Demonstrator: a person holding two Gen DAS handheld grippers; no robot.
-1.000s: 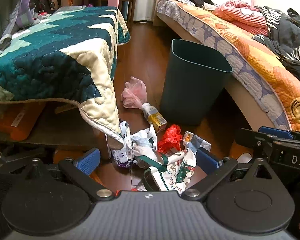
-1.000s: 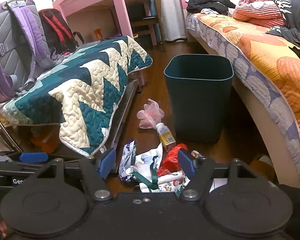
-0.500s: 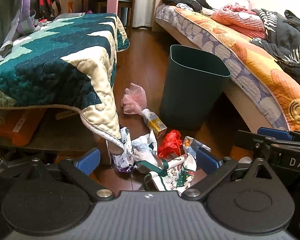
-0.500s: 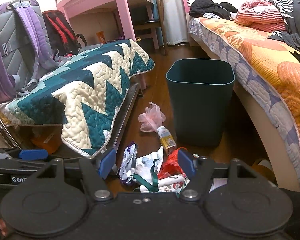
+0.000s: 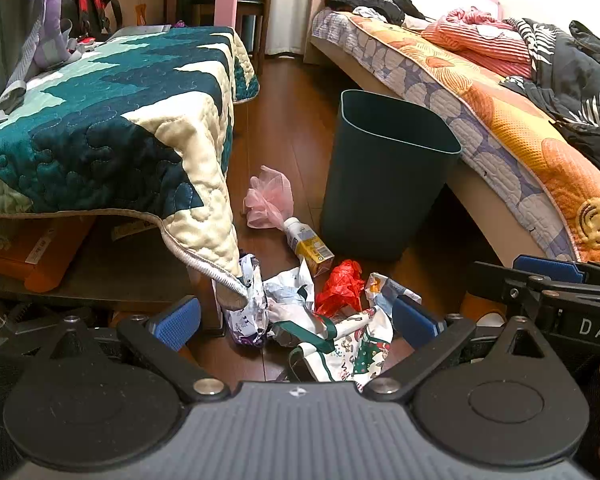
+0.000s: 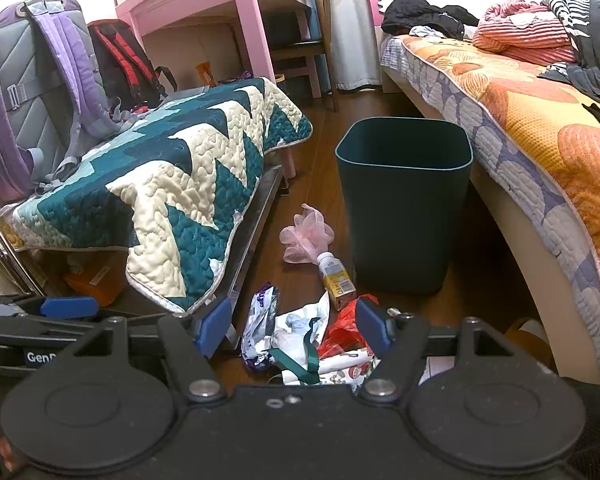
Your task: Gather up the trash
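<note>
Nothing collected yet, as far as I can judge: from the left wrist view the dark green bin point(image 5: 388, 176) stands upright on the wood floor well ahead of my left gripper point(image 5: 296, 318), and what shows of its inside looks bare, though I cannot see the bottom. Jaws spread wide, holding nothing. Between and just beyond the blue pads point(image 5: 176, 322) lies the heap: a purple-and-white wrapper point(image 5: 248, 308), crumpled white paper point(image 5: 290, 294), a red plastic scrap point(image 5: 340, 286), a printed bag with green handles point(image 5: 348, 350). Farther ahead, nearer the bin, a small yellow bottle point(image 5: 308, 242) and a pink mesh pouf point(image 5: 270, 198). My right gripper's side point(image 5: 548, 296) shows off to the right. From the right wrist view the right gripper point(image 6: 294, 326) is likewise released and empty, the same heap framed between its pads point(image 6: 214, 326), bottle point(image 6: 336, 278) and pouf point(image 6: 306, 234) beyond, bin point(image 6: 404, 200) straight ahead past them. Every piece is still on the floor; I judge the whole pickup remains, first grasp not yet made.
</note>
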